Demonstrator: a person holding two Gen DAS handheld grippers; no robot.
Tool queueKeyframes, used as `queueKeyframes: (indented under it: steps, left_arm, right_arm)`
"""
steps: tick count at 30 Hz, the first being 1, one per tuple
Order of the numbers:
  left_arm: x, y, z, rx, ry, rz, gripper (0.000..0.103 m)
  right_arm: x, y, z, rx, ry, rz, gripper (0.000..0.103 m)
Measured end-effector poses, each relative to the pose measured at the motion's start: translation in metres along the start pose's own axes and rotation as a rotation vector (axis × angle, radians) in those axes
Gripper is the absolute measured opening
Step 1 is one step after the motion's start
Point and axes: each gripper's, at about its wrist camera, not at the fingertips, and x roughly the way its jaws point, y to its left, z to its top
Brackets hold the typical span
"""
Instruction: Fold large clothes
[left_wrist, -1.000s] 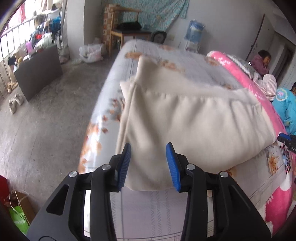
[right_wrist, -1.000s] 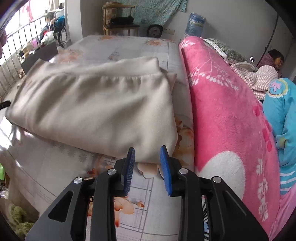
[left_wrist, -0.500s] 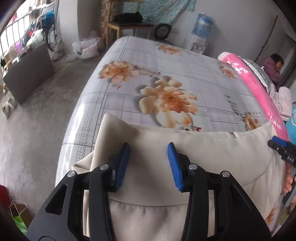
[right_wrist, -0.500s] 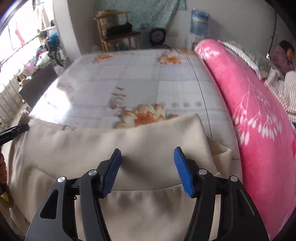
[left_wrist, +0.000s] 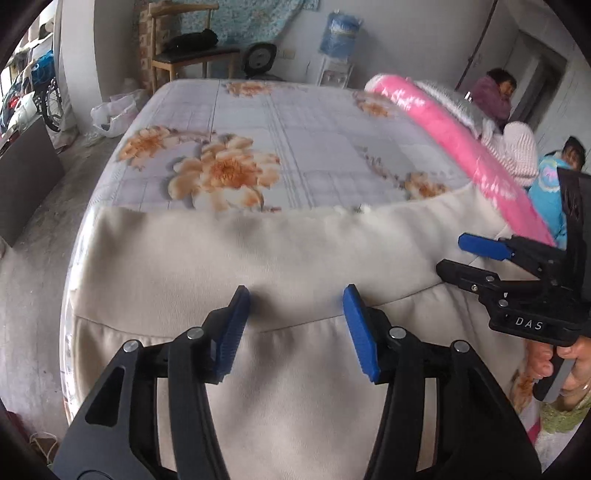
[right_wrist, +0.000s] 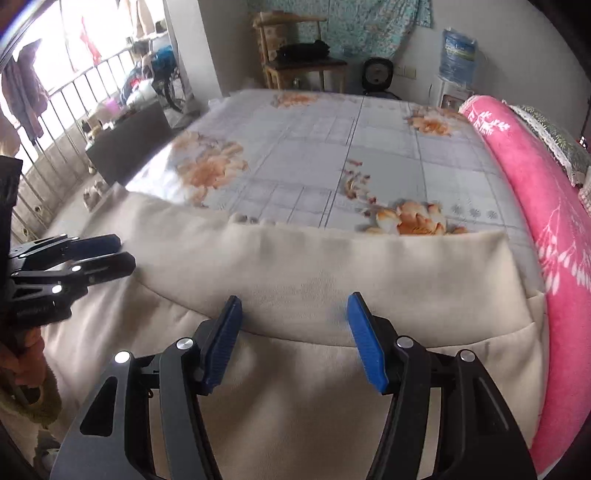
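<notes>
Both my tongs are hanging over the cream garment (left_wrist: 295, 258) at lower centre: left tongs (left_wrist: 295, 325) are opening, right tongs (right_wrist: 293, 336) are gaping, gripping nothing.

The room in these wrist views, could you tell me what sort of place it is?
Most likely a bedroom in a lived-in home: a bed with a floral sheet, a rolled pink blanket along its side, and a water dispenser by the far wall.
</notes>
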Motion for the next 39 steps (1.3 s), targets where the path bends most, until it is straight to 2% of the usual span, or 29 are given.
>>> queueKeyframes:
  steps: [3,6,7,9,11,13,15,18,21,23,26,28,31,34,36,37,39]
  left_arm:
    - [-0.013,-0.002,-0.007,-0.001,-0.043,0.039,0.050]
    - [-0.050,-0.007,-0.019,0.023,-0.102,0.006,0.051]
    - [-0.060,-0.008,-0.024,0.042,-0.119,0.006,0.055]
    - [-0.068,-0.013,-0.036,0.054,-0.126,0.000,0.063]
    - [-0.056,-0.015,-0.048,0.057,-0.075,0.019,0.066]
    - [-0.032,-0.013,-0.058,0.055,-0.011,0.090,0.066]
    - [-0.034,-0.012,-0.062,0.051,-0.034,0.108,0.066]
    - [-0.059,-0.012,-0.066,0.037,-0.078,0.094,0.067]
    - [-0.081,-0.014,-0.077,0.035,-0.116,0.068,0.078]
    - [-0.076,-0.016,-0.086,0.044,-0.086,0.091,0.080]
    - [-0.047,-0.011,-0.099,0.040,-0.016,0.160,0.084]
    - [-0.046,-0.008,-0.103,0.036,-0.052,0.167,0.088]
    - [-0.045,-0.007,-0.105,0.039,-0.064,0.180,0.091]
    - [-0.044,-0.003,-0.106,0.016,-0.072,0.171,0.094]
    - [-0.043,-0.002,-0.106,0.009,-0.078,0.173,0.095]
    - [-0.042,-0.003,-0.106,0.009,-0.081,0.175,0.095]
    - [-0.043,-0.005,-0.108,0.010,-0.087,0.179,0.095]
  right_arm:
    - [-0.009,0.010,-0.003,-0.022,-0.020,-0.068,0.058]
    - [-0.044,0.013,-0.016,0.012,-0.061,-0.010,0.059]
    - [-0.056,0.014,-0.023,0.014,-0.084,-0.003,0.065]
    - [-0.066,0.023,-0.040,0.002,-0.106,0.007,0.068]
    - [-0.052,0.028,-0.054,-0.005,-0.077,-0.011,0.068]
    - [-0.028,0.028,-0.065,0.005,-0.022,-0.038,0.069]
    - [-0.029,0.031,-0.069,-0.009,-0.030,-0.069,0.069]
    - [-0.052,0.031,-0.071,0.018,-0.055,-0.045,0.069]
    - [-0.077,0.032,-0.083,0.017,-0.099,-0.043,0.071]
    - [-0.082,0.034,-0.093,0.021,-0.098,-0.024,0.076]
    - [-0.062,0.036,-0.109,-0.002,-0.047,-0.054,0.081]
    - [-0.061,0.035,-0.113,0.005,-0.063,-0.056,0.081]
    - [-0.078,0.030,-0.113,0.045,-0.092,-0.064,0.081]
    - [-0.091,0.022,-0.119,0.061,-0.127,-0.108,0.081]
    - [-0.082,0.012,-0.127,0.083,-0.095,-0.130,0.082]
    - [-0.073,0.008,-0.131,0.093,-0.062,-0.132,0.086]
    - [-0.069,0.008,-0.137,0.083,-0.070,-0.139,0.087]
